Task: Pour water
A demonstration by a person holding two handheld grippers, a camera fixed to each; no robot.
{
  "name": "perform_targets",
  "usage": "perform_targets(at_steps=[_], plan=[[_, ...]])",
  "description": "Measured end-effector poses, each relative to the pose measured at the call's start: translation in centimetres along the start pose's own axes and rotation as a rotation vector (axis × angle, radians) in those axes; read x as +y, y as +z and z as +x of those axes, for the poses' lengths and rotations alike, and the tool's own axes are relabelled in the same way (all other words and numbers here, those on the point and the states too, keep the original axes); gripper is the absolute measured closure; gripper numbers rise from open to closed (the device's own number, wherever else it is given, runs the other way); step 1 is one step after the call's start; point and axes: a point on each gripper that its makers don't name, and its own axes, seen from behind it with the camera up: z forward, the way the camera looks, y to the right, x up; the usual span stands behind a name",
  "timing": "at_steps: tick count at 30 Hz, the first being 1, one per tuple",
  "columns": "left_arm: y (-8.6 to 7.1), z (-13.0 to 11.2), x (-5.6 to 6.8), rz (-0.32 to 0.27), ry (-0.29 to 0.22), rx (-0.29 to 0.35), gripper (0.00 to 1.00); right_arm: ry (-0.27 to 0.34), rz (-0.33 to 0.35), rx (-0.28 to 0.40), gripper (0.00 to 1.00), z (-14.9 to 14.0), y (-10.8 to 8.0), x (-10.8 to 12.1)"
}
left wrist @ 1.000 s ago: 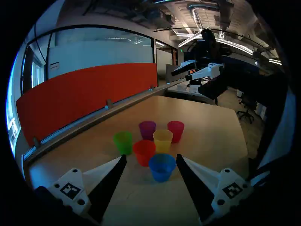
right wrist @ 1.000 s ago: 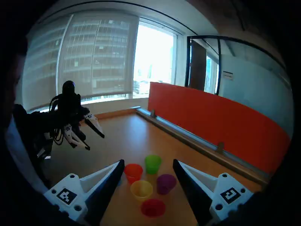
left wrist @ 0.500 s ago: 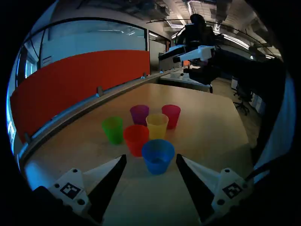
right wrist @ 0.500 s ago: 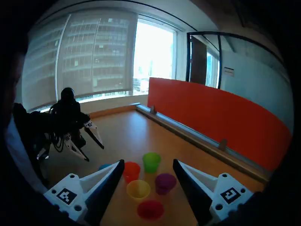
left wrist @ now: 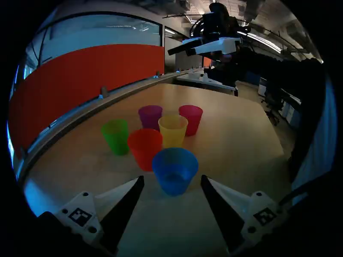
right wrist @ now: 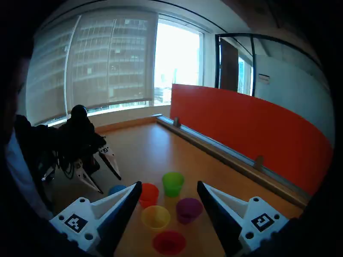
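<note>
Wood-topped table (left wrist: 244, 128) carries six plastic cups in a tight cluster: blue cup (left wrist: 174, 171), red cup (left wrist: 145, 147), green cup (left wrist: 115, 135), purple cup (left wrist: 150, 116), yellow cup (left wrist: 173, 129) and pink cup (left wrist: 191, 118). Two grippers work above them. The left gripper (left wrist: 171, 179) holds its jaws wide with nothing between them, the blue cup just ahead of its fingertips and clear of both. The right gripper (right wrist: 169, 184) hovers higher, jaws also wide and empty, above the cluster. Whether any cup holds water cannot be told.

An orange partition (left wrist: 85, 81) lines one long edge; bare wood spreads on the other sides.

The left gripper view takes in office chairs (left wrist: 271, 103) beyond the table end; the right gripper view takes in bright windows (right wrist: 178, 64) and the person's dark sleeve (right wrist: 43, 141).
</note>
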Motion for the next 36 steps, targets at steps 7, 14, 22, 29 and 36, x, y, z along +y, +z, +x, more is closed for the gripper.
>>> perform_targets(at_steps=[7, 14, 22, 29, 36], plan=[[1.6, -1.0, 0.2, -0.014, 0.008, -0.022, 0.02, -0.001, 0.013, -0.007, 0.0, -0.4, 1.0, 0.1], [2.9, -0.9, 0.3, -0.025, 0.01, -0.014, 0.02, -0.001, 0.019, -0.014, 0.0, -0.7, 1.8, 0.3], [4.3, -0.5, 0.3, -0.035, 0.013, -0.002, 0.02, -0.007, 0.031, -0.017, 0.0, -0.6, 2.8, 0.3], [5.0, -0.2, 0.4, -0.045, 0.015, 0.007, 0.02, -0.012, 0.039, -0.018, 0.0, -0.5, 3.8, 0.5], [5.5, -0.2, 0.3, -0.042, 0.021, 0.011, 0.04, -0.014, 0.043, -0.017, 0.0, -0.4, 4.6, 0.8]])
